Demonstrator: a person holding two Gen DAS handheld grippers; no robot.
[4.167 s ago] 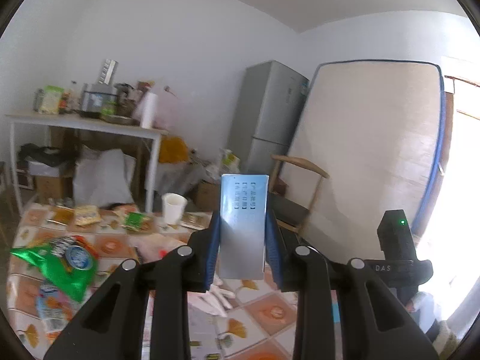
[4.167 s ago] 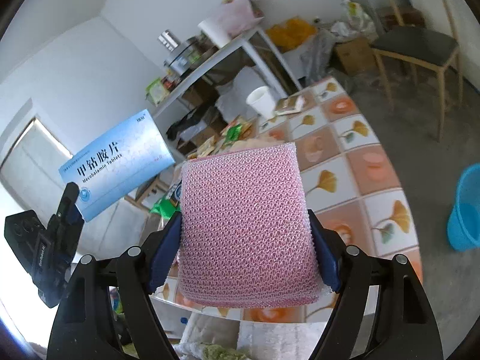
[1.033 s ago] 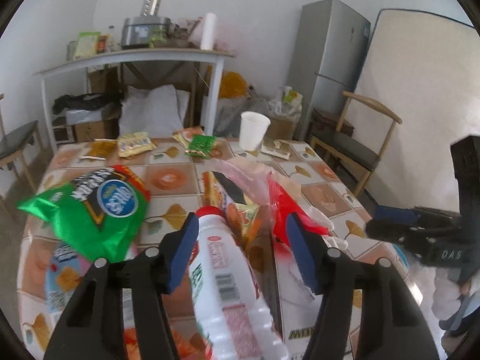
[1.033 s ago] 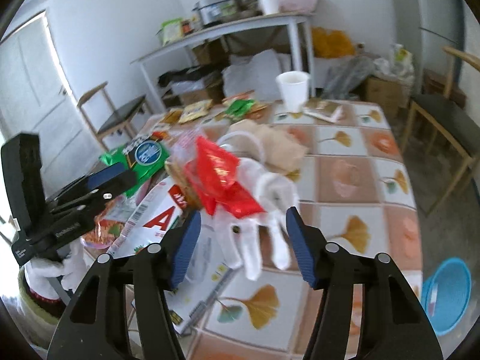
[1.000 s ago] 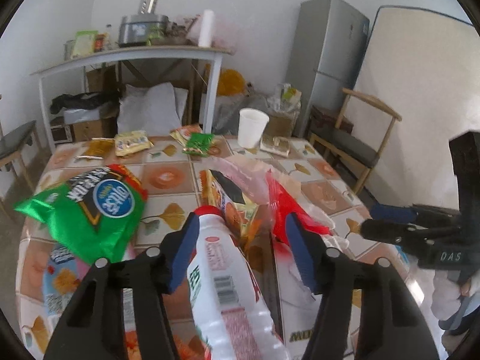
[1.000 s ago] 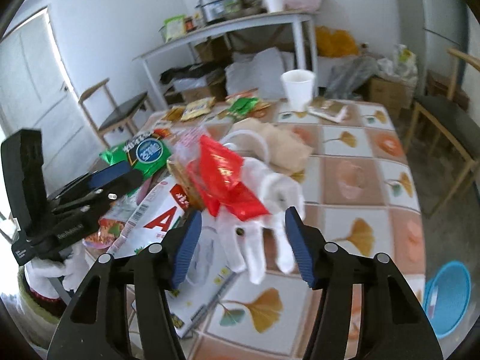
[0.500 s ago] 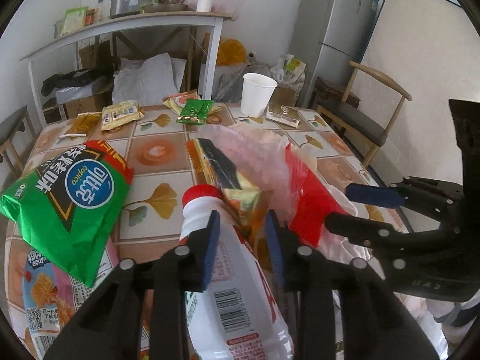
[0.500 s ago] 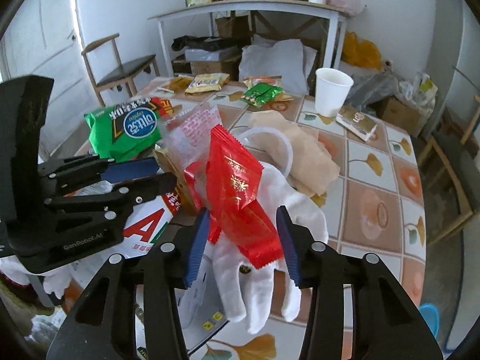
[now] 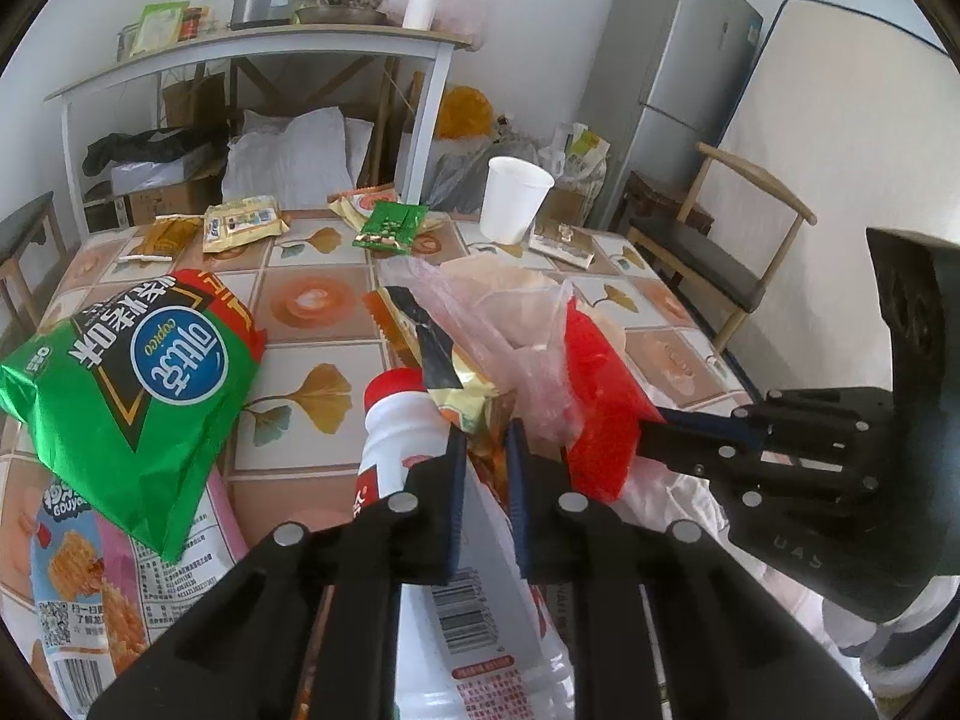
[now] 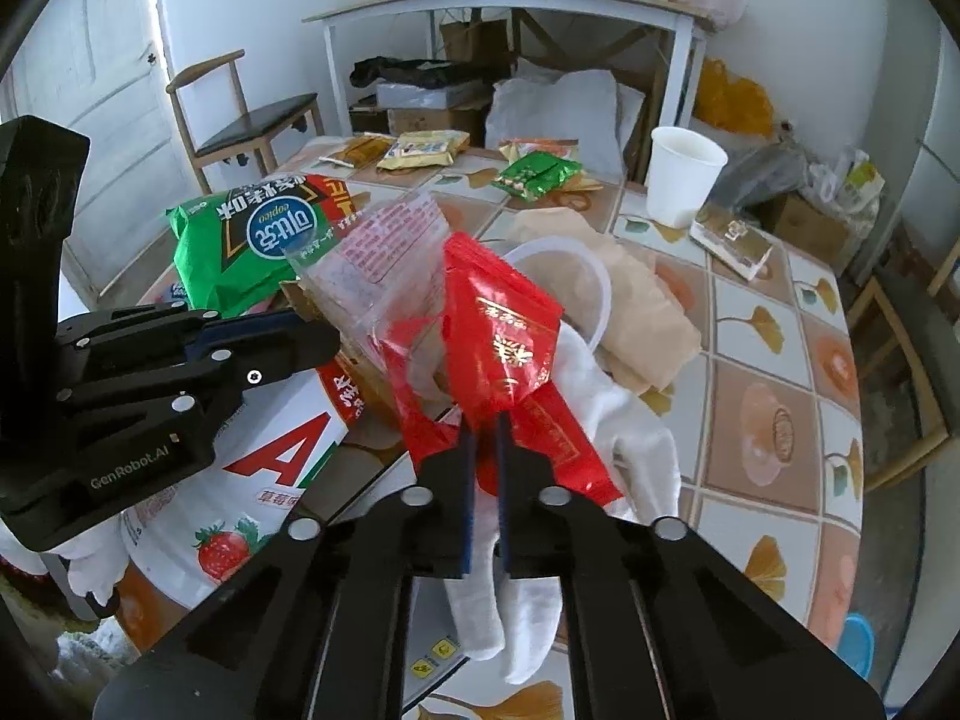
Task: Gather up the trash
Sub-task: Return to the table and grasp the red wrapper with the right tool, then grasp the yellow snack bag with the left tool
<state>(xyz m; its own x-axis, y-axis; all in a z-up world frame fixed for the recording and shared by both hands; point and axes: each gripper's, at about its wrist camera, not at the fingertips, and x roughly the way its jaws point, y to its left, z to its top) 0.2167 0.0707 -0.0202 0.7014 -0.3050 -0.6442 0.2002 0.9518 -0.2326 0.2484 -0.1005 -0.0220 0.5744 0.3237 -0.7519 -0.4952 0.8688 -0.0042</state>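
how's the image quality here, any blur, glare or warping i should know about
Left wrist view: heavy fisheye warping, the fridge and shelf table bow, corners go black; the gripper and green chip bag stay sharp. Right wrist view: same bending, bright daylight washes out the door, mild shine on the red wrapper; no motion blur.

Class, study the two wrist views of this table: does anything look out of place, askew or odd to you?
Yes. A white glove lies among the wrappers on the table, under the red wrapper that the right gripper pinches. It is clothing, not packaging. A white bottle lies tipped on its side beside the left gripper, whose jaws are closing.
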